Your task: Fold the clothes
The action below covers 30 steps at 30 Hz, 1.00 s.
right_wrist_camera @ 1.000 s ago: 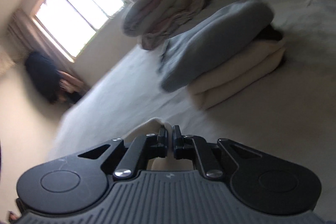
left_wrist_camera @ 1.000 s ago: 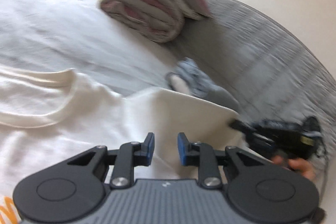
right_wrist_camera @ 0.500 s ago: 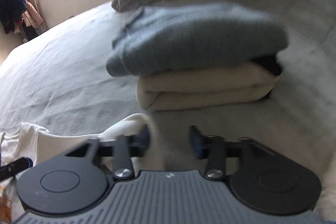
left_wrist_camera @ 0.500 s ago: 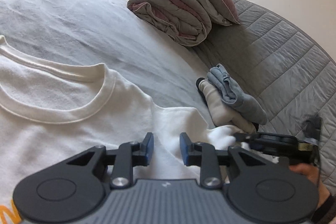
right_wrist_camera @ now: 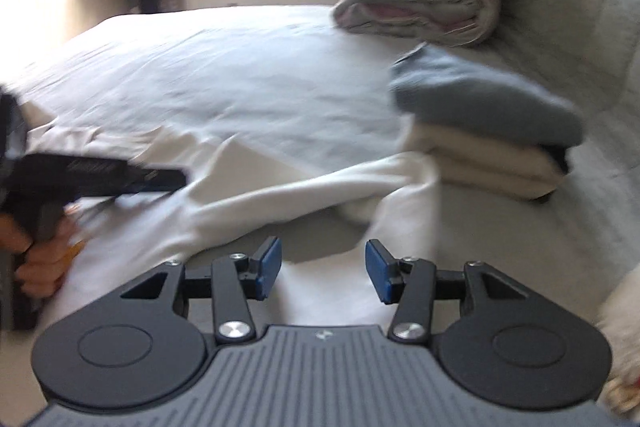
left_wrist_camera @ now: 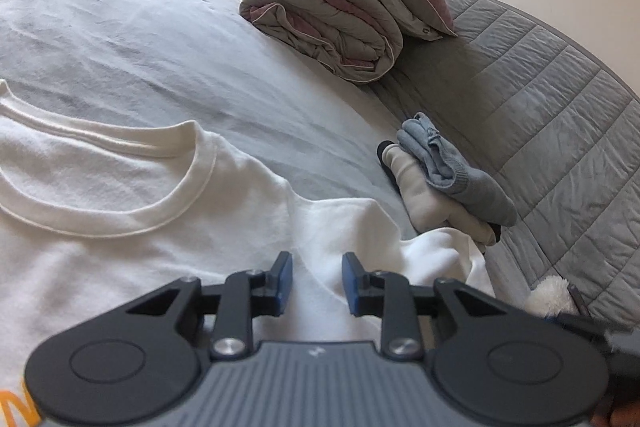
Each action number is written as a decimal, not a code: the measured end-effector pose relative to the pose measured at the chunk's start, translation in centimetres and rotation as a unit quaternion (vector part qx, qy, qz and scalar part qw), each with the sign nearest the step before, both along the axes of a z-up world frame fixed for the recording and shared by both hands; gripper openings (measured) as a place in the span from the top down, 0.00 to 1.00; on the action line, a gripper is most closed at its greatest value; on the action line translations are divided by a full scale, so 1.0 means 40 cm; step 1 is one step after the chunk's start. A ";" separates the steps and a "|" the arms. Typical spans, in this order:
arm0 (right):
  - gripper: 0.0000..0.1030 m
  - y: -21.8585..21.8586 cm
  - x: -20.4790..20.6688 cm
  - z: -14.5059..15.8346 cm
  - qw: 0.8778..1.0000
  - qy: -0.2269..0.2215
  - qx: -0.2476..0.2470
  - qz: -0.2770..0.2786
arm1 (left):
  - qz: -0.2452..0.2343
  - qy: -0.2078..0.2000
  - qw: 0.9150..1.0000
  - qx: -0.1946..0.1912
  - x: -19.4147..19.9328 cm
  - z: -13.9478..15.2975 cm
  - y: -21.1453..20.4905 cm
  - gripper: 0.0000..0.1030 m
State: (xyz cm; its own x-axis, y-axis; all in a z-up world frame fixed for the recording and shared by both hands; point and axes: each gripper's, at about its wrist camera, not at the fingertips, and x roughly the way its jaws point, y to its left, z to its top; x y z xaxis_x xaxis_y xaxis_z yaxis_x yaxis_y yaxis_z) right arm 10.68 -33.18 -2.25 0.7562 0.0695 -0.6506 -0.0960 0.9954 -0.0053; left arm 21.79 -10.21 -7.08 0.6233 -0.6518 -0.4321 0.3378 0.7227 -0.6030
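Here, in the left wrist view, the left tool [left_wrist_camera: 316, 283] hovered agape over the white sweatshirt [left_wrist_camera: 168, 227], spread on the bed [left_wrist_camera: 160, 39].

In the right wrist view, the right tool [right_wrist_camera: 322, 273], clamped a second before, stood agape; the sleeve [right_wrist_camera: 304, 195] lay released near the folded stack [right_wrist_camera: 492, 131].

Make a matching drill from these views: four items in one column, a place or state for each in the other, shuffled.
1. white sweatshirt
2. grey folded garment
3. rolled duvet
4. right gripper

a. jaws apart, holding nothing
b. under a pillow, by the headboard
c. spread flat, collar showing
d. on top of a cream folded piece

Pairs: 1-c, 2-d, 3-b, 4-a
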 end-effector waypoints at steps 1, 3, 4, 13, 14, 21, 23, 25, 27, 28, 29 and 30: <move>0.51 0.012 -0.003 -0.008 1.000 0.005 0.004 0.007 | 0.000 0.000 1.000 0.000 0.000 0.000 0.000 0.74; 0.51 0.024 0.003 -0.029 1.000 0.015 0.002 0.011 | 0.000 0.000 1.000 0.001 0.000 0.000 -0.001 0.74; 0.51 0.028 0.011 -0.041 1.000 0.020 -0.003 0.009 | 0.000 0.000 1.000 0.001 0.000 0.000 0.000 0.74; 0.96 -0.007 0.010 -0.063 0.998 0.004 -0.044 -0.045 | 0.000 0.000 1.000 0.000 0.000 0.002 -0.002 0.74; 0.96 -0.028 0.013 -0.050 0.997 -0.002 -0.048 -0.059 | 0.000 0.000 1.000 0.000 0.000 0.002 -0.002 0.74; 0.96 -0.176 0.033 0.047 0.984 -0.042 -0.072 -0.160 | 0.000 -0.001 1.000 0.001 0.000 0.001 -0.003 0.74; 0.96 -0.218 0.039 0.073 0.978 -0.053 -0.079 -0.188 | 0.000 -0.001 1.000 0.002 -0.001 0.002 -0.003 0.74; 0.96 -0.259 0.066 0.065 0.972 -0.050 -0.089 -0.212 | 0.000 -0.002 1.000 0.002 -0.001 0.002 -0.004 0.74; 0.96 -0.301 0.093 0.057 0.966 -0.047 -0.099 -0.235 | 0.000 -0.002 1.000 0.002 -0.001 0.002 -0.005 0.74; 0.96 -0.321 0.107 0.052 0.962 -0.045 -0.104 -0.247 | 0.000 -0.002 1.000 0.002 -0.002 0.002 -0.005 0.74; 0.96 -0.331 0.123 0.038 0.960 -0.041 -0.110 -0.255 | 0.000 -0.002 1.000 0.003 -0.002 0.002 -0.005 0.74; 0.96 -0.339 0.135 0.022 0.959 -0.036 -0.108 -0.260 | 0.000 -0.002 1.000 0.003 -0.002 0.002 -0.006 0.74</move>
